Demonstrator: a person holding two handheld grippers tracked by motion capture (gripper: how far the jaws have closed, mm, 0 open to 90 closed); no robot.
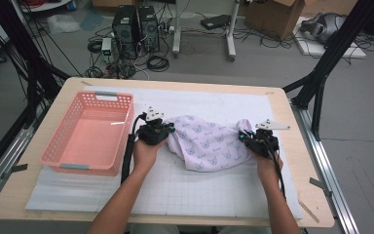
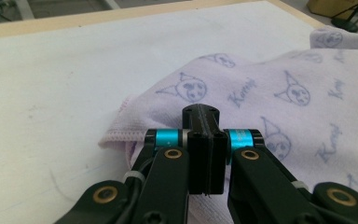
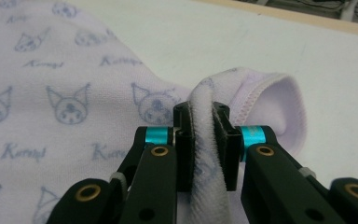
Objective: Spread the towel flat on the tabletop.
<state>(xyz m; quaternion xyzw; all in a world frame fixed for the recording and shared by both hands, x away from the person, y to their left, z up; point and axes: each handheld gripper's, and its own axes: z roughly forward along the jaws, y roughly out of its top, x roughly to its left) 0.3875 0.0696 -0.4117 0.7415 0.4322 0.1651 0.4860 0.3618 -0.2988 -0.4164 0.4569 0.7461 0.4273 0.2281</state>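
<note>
High view, towel: a lilac towel printed with cartoon faces lies crumpled at the centre of the frame, on the white gridded mat that covers the wooden worktop.
High view, left tongs: the left tongs sit at the towel's left edge, just left of centre, with the person's left hand behind them.
High view, right tongs: the right tongs sit at the towel's right edge, right of centre, held by the right hand.
High view, basket: a pink plastic basket stands on the mat in the left of the frame, apart from the towel.
Left gripper view, left tongs: the left tongs rise from the bottom centre with the two jaws pressed flat together; no fabric can be seen between the tips, though they lie right over the towel's hem.
Left gripper view, towel: the towel spreads across the right half of the frame, its stitched corner reaching toward lower left onto the white mat.
Right gripper view, right tongs: the right tongs stand at the bottom centre, nearly closed, pinching a thick upright fold of cloth.
Right gripper view, towel: the towel covers the left and centre of the frame; its hemmed edge curls over just right of the jaws.
</note>
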